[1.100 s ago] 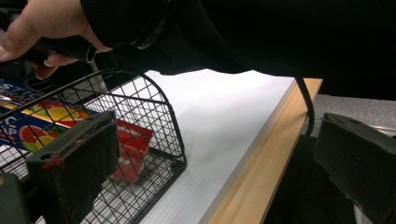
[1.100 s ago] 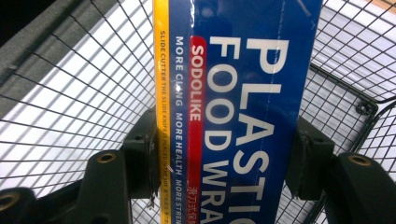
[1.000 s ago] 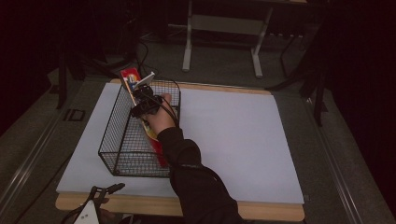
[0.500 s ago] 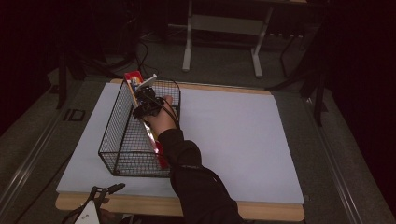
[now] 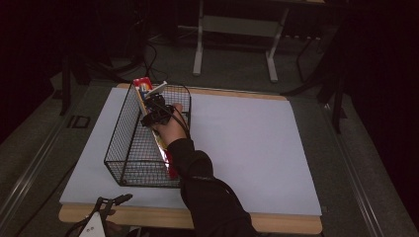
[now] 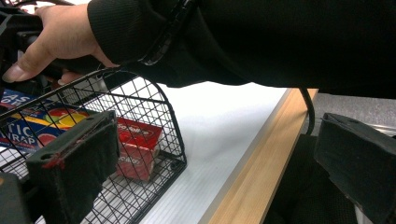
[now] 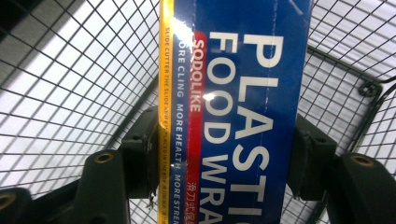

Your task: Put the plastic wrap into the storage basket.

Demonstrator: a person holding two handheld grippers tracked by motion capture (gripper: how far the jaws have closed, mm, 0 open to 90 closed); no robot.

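Note:
A long blue, red and yellow plastic food wrap box (image 5: 142, 87) leans lengthwise in the black wire basket (image 5: 123, 148), its far end poking over the rim. My right gripper (image 5: 154, 112) is inside the basket, shut on the box (image 7: 243, 93). The pads press its two long sides, though the jaws have just been opening a little. My left gripper (image 5: 106, 207) hangs off the table's near edge, open. Nothing lies between its jaws (image 6: 215, 158), which face the basket's near end (image 6: 163, 121) and the box's red end (image 6: 137, 144).
The basket stands on the left part of a white sheet (image 5: 247, 143) covering a wooden table (image 5: 276, 222). The person's right sleeve (image 5: 207, 197) reaches over the basket's near right corner. Metal frame legs (image 5: 200, 44) stand on the floor beyond the table.
The right hand and the box have shifted only slightly inside the basket. The left gripper has stayed where it was.

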